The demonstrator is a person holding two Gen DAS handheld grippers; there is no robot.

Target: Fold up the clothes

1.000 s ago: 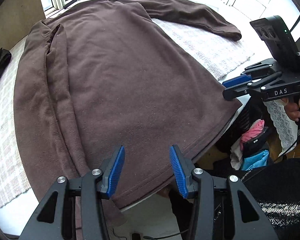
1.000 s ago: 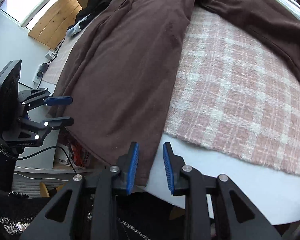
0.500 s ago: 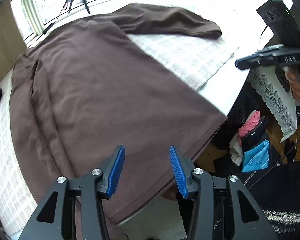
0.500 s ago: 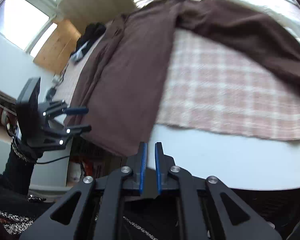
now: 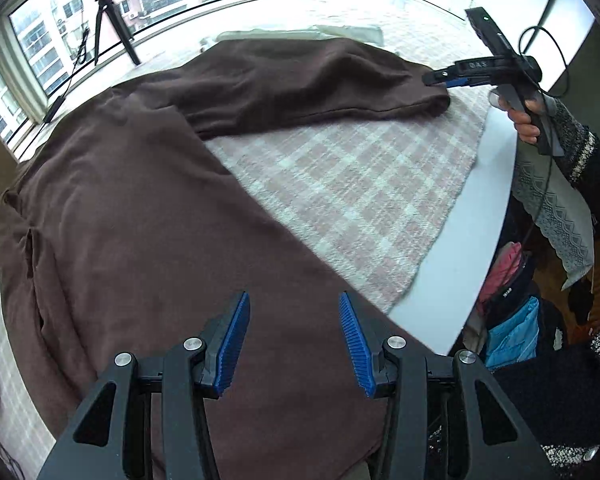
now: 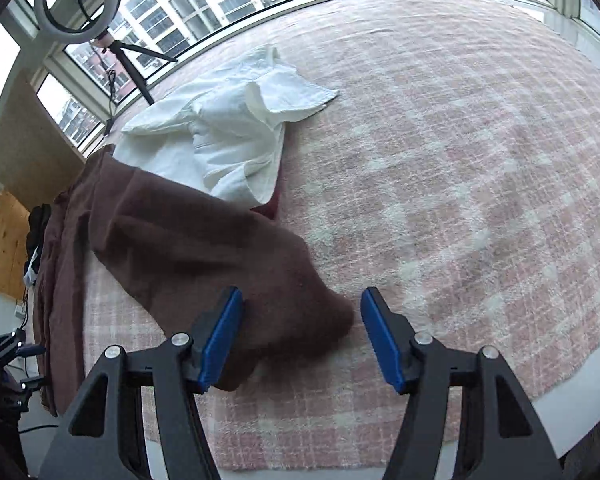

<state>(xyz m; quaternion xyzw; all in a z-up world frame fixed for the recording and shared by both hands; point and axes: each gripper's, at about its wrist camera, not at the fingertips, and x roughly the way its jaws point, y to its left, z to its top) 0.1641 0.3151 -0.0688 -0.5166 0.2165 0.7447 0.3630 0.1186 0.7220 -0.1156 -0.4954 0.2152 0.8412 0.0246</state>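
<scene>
Brown sweater [image 5: 148, 216] spread flat on the pink plaid blanket [image 5: 340, 200], its body toward the blanket's left side and one sleeve [image 6: 220, 264] stretched across it, short of a crumpled white shirt [image 6: 228, 128] at the blanket's far edge. The step in hand appears to be taking the sleeve cuff for the first fold: the right gripper [image 6: 300, 336] hangs over the cuff, its jaws opening with the cuff end between them but not yet pinched, while the left gripper [image 5: 292, 340] hovers half-open and empty over the sweater's hem. Next, the right jaws must close on the cuff and carry it back over the body.
</scene>
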